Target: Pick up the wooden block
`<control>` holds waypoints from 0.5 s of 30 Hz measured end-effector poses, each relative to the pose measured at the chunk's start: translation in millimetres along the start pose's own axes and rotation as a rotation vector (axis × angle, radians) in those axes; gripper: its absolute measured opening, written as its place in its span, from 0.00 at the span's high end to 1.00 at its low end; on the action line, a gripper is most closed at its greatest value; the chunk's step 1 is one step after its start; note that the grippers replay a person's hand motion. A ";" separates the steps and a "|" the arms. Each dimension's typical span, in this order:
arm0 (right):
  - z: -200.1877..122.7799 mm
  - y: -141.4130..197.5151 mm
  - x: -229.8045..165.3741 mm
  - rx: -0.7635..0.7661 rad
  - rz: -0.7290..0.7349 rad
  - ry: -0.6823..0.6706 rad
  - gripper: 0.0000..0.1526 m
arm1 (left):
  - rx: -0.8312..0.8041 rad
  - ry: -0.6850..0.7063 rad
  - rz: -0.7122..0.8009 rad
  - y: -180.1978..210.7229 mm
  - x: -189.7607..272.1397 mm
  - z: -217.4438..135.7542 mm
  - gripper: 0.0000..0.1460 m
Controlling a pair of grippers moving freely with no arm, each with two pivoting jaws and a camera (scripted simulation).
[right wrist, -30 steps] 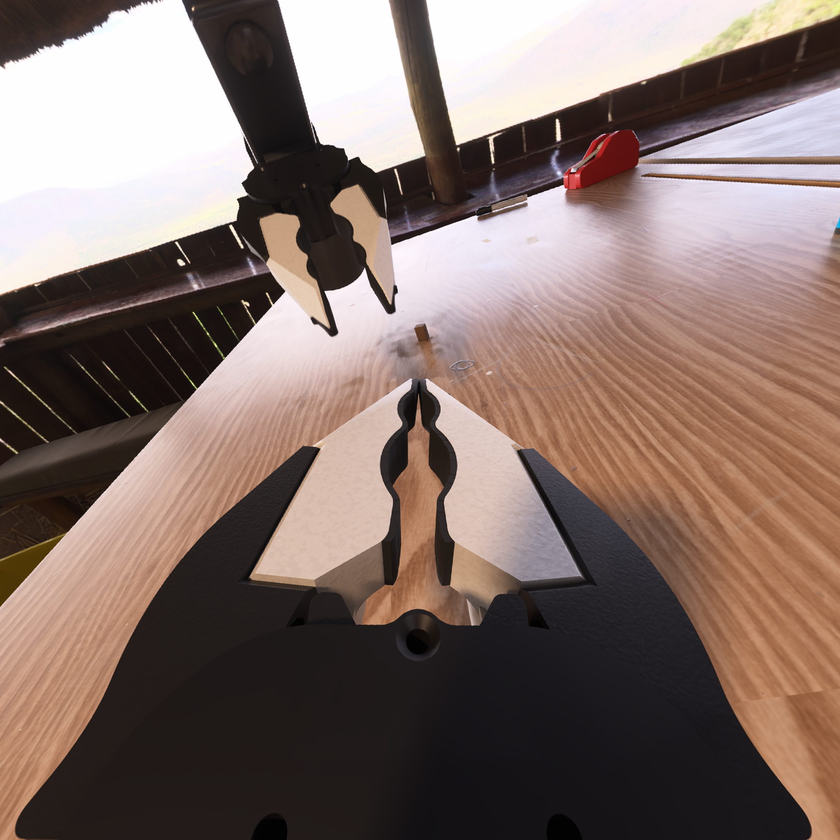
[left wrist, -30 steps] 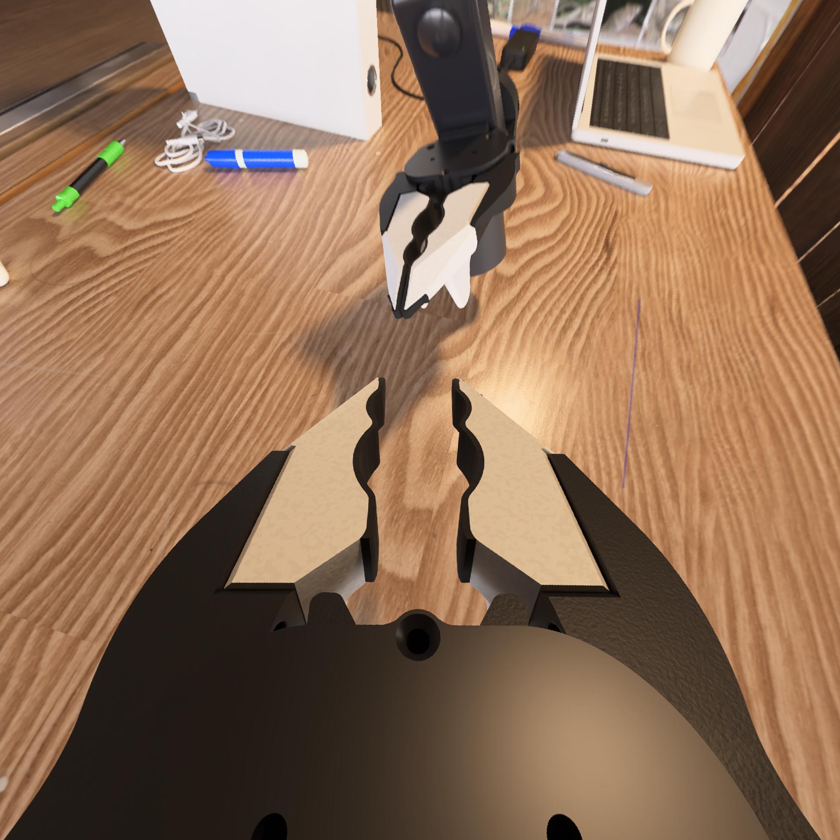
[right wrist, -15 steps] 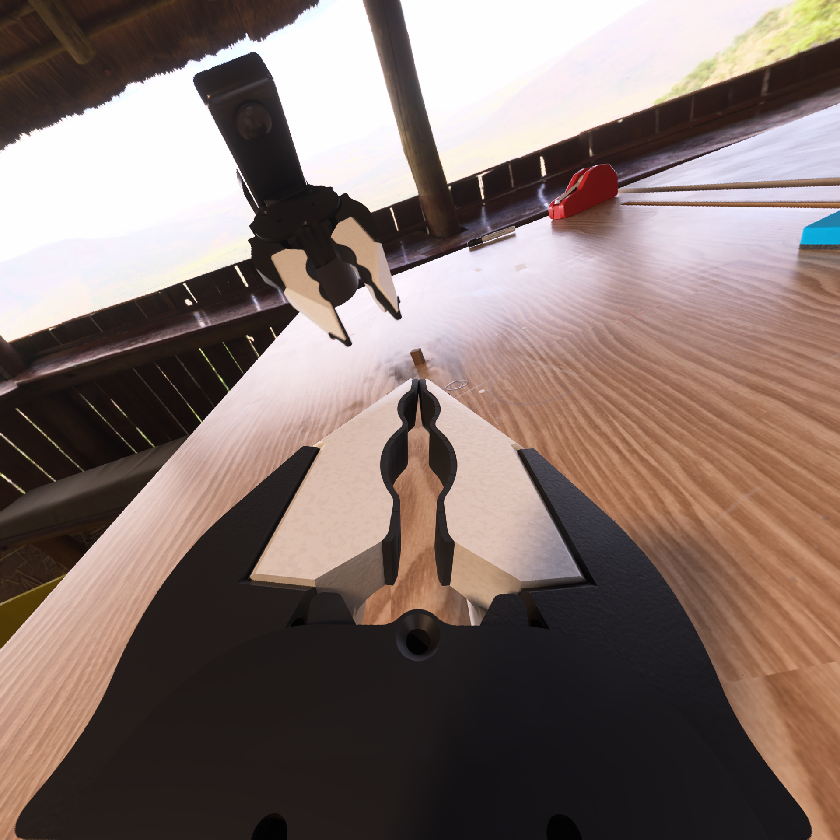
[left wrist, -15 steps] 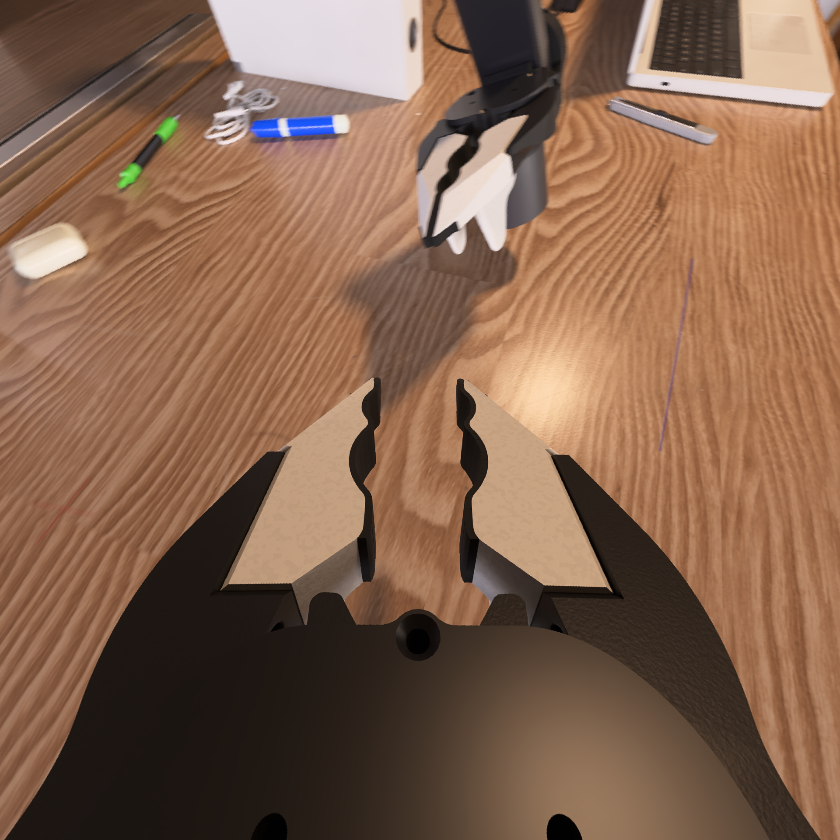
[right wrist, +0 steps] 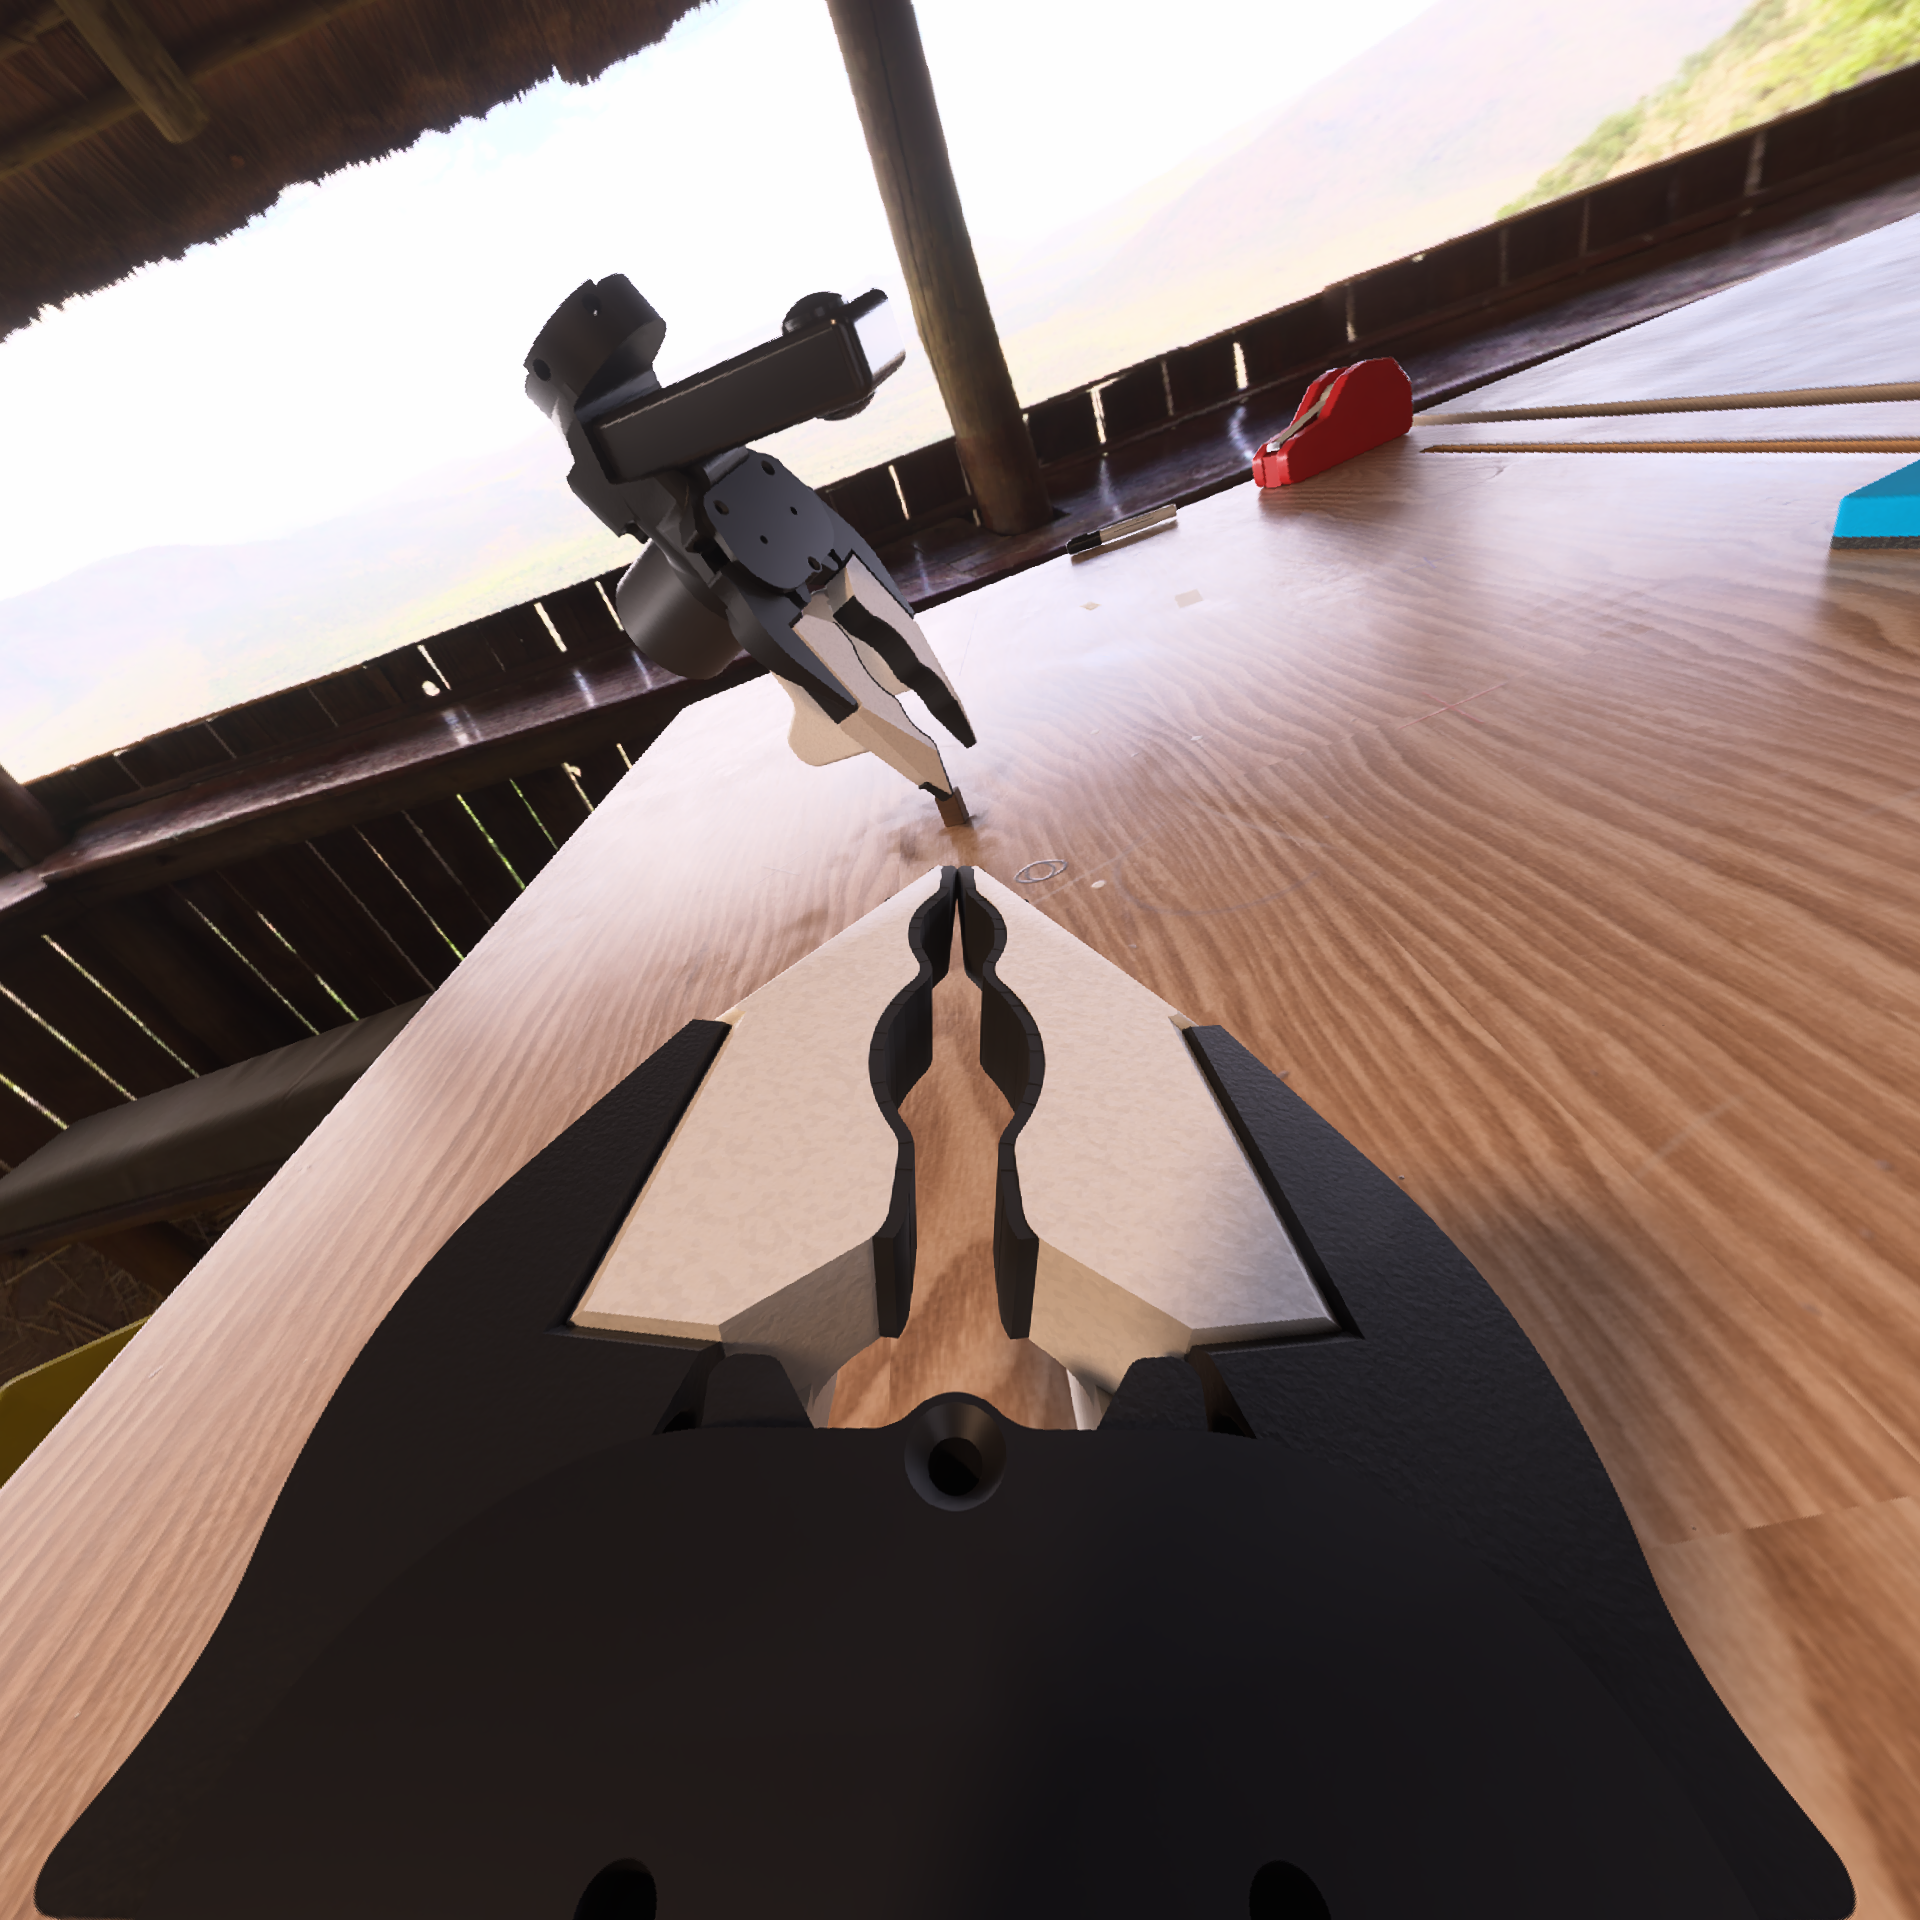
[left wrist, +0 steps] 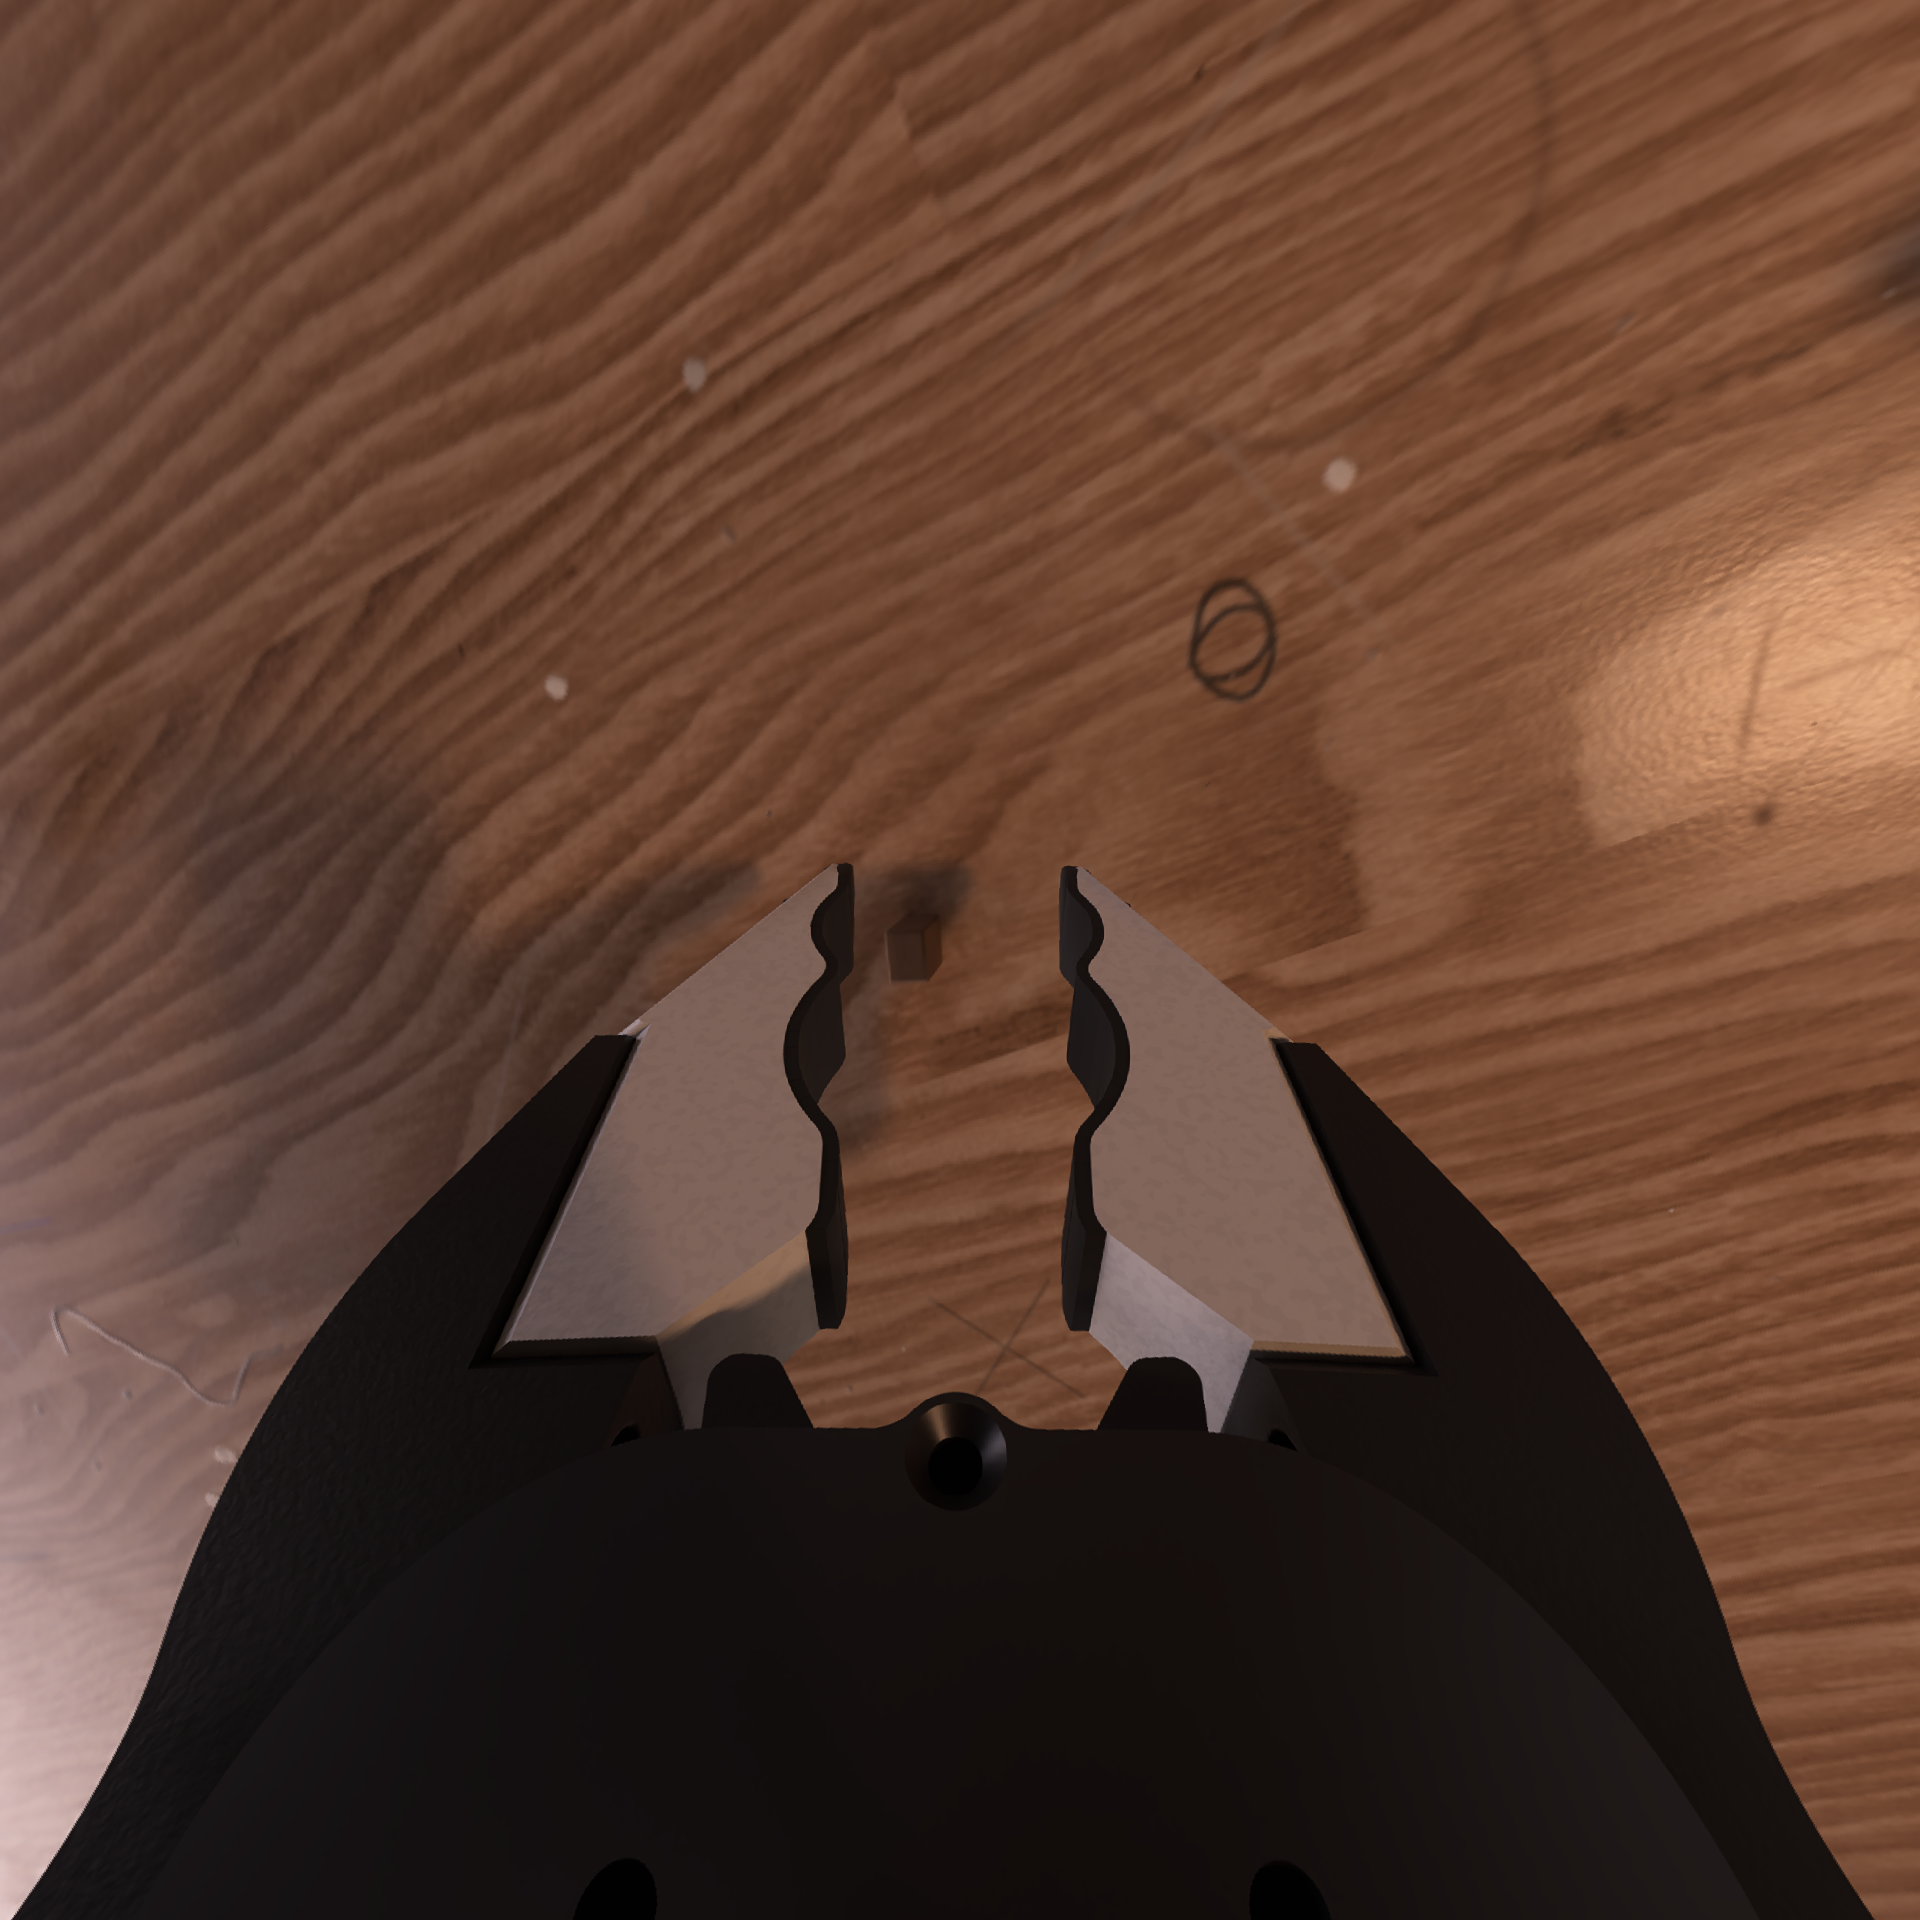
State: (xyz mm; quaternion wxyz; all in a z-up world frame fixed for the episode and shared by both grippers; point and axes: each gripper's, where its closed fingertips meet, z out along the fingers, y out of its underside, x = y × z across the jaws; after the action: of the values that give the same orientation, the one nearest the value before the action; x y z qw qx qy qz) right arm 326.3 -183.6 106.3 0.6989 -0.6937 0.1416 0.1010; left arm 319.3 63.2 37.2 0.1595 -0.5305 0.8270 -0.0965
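— So, how does the left gripper (left wrist: 956, 883) stand?

— Its two fingers are spread apart, with a wide gap between the tips. It points steeply down at the wooden table (left wrist: 416, 416).

— And the wooden block (left wrist: 914, 948)?

— It is very small and brown. It sits on the table inside that gap, close to the finger on the left side of the view, but I see a thin space between them. The other finger is further from it. A dark shadow lies around the block.

— What does the right wrist view show?

— The right gripper (right wrist: 951, 875) has its tips pressed together and it holds nothing. It hovers low over the table, pointing along it. Ahead, the left gripper leans down, and its fingertips come to the block (right wrist: 952, 808) from above.

— Other things near?

— A small pencil scribble (left wrist: 1232, 636) is on the table, beside the block. Far off are a red tool (right wrist: 1335, 421), a blue block (right wrist: 1881, 520), a pen (right wrist: 1122, 530) and two thin rods (right wrist: 1683, 421). A wooden post (right wrist: 925, 260) stands beyond the table edge.
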 end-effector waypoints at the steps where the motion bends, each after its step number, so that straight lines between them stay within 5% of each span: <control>1: -0.1 0.0 0.0 0.000 0.000 0.000 1.00 | -0.012 -0.006 -0.011 3.8 -2.0 0.0 0.73; 15: 0.0 1.1 0.0 -0.006 0.005 -0.002 1.00 | -0.072 0.118 -0.149 30.5 -12.0 17.6 0.89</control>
State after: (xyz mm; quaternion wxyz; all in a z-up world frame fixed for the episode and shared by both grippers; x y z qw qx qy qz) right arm 325.9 -183.5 105.3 0.6967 -0.6954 0.1424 0.1037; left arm 304.6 87.0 12.7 0.0837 -0.5892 0.7962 -0.1094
